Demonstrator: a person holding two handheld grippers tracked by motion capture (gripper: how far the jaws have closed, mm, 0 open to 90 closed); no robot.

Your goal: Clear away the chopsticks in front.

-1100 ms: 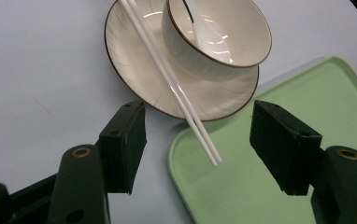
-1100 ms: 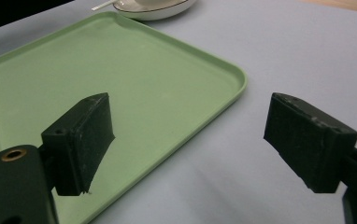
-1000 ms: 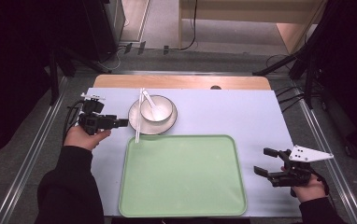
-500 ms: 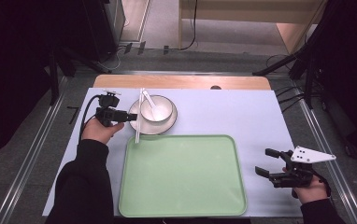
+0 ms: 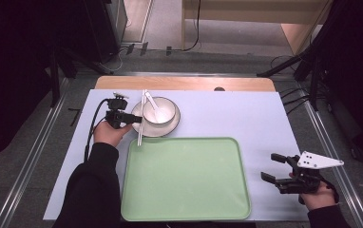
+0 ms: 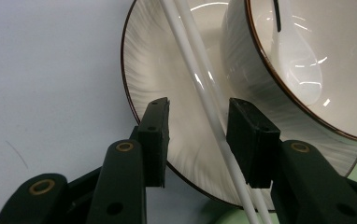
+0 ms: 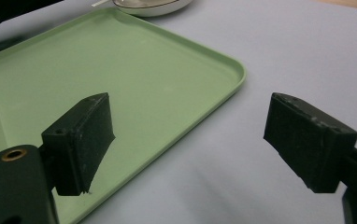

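The left gripper [image 6: 197, 135] has just been closing its jaws around the white chopsticks [image 6: 200, 88], which lie across the plate [image 6: 144, 70] beside the bowl [image 6: 307, 56] with its spoon [image 6: 298, 65]. One pad seems to touch a stick, though the angle leaves this unsure; the other stands clear. The right gripper [image 7: 186, 140] rests with jaws wide apart beside the green tray [image 7: 120, 70].
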